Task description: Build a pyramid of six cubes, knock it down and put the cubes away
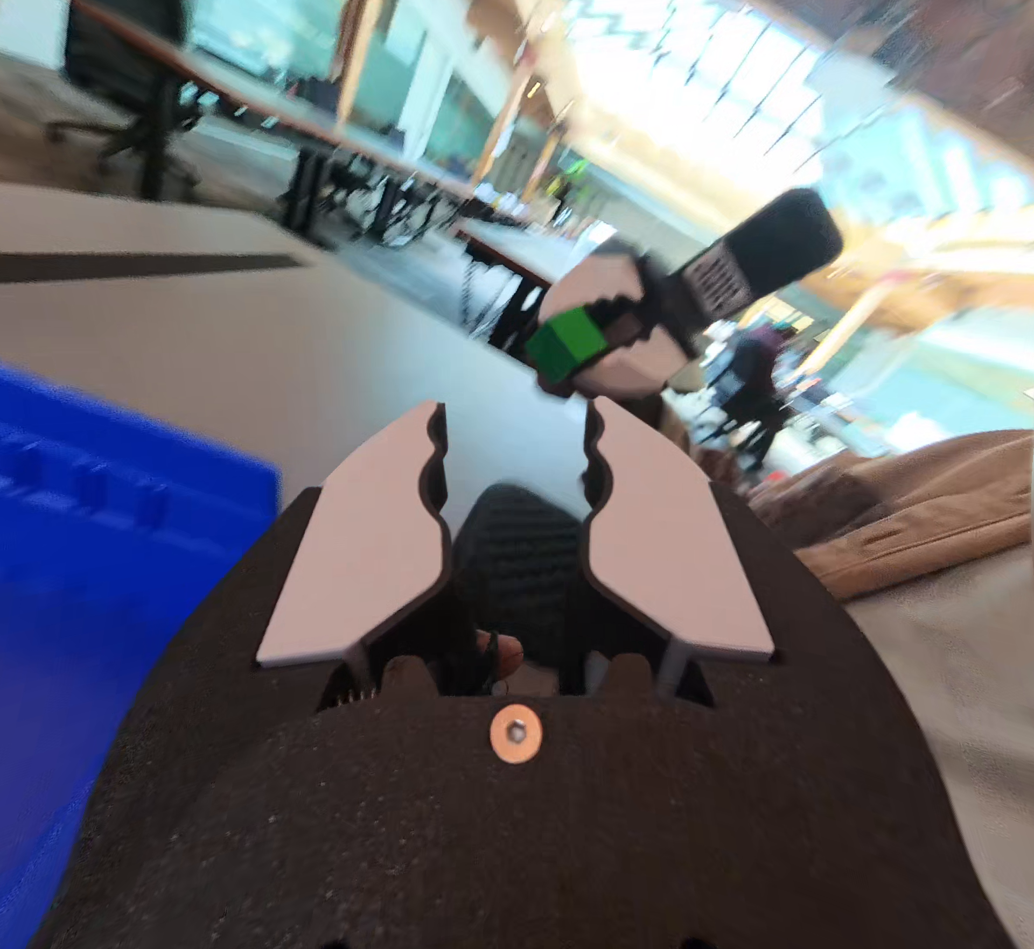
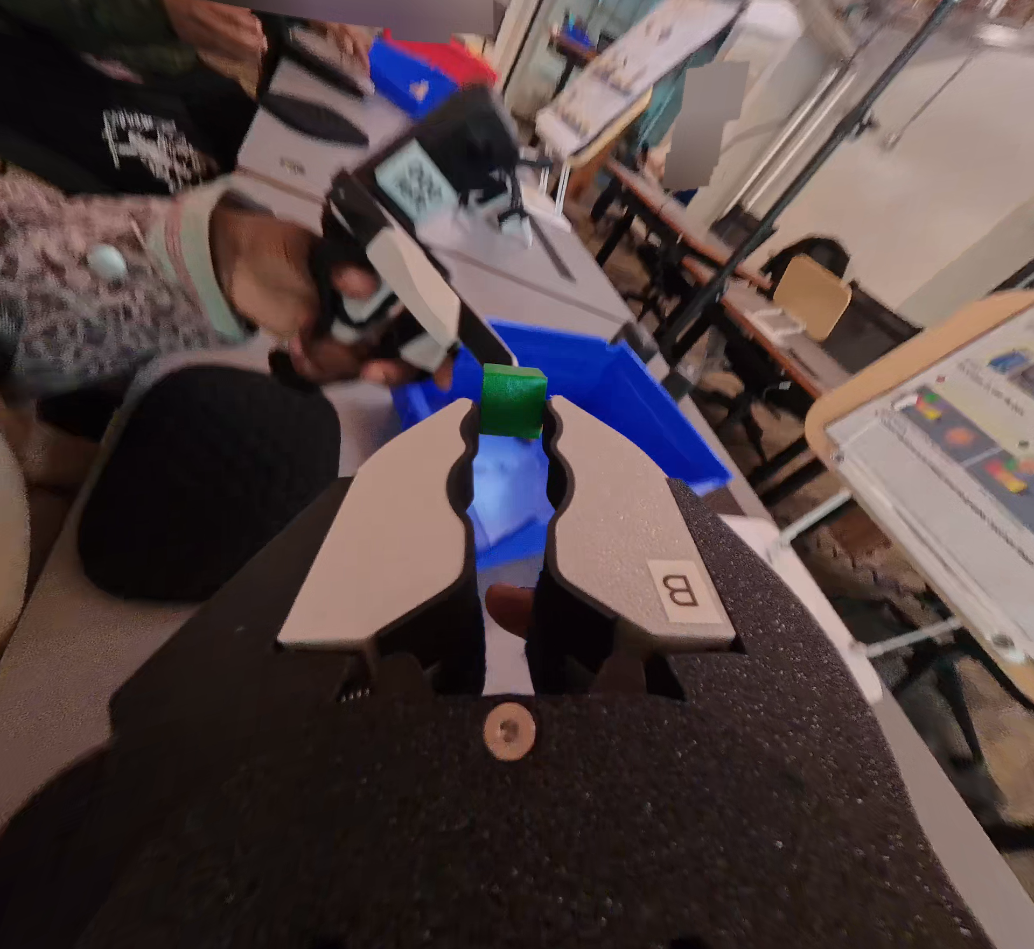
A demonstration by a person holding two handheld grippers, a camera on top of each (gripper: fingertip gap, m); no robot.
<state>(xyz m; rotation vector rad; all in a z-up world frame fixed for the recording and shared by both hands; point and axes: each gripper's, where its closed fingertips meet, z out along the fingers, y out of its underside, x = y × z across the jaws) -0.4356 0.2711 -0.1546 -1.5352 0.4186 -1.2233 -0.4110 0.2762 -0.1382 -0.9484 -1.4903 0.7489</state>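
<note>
Between the tips of the right gripper (image 2: 512, 410), clamped tight, sits a green cube (image 2: 512, 401), held in the air above the blue bin (image 2: 626, 407) on the grey table (image 2: 84, 659). The left gripper (image 1: 516, 413) hangs beside the bin with jaws apart, holding nothing. A white lettered sticker (image 2: 680, 590) marks one right finger. Motion blur smears the room behind; the bin's contents cannot be made out.

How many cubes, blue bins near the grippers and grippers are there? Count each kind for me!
Small green plastic cube: 1
Big blue plastic bin: 1
Grey-fingered handheld grippers: 2, the left gripper empty and the right gripper pinching the cube
Total: 4
</note>
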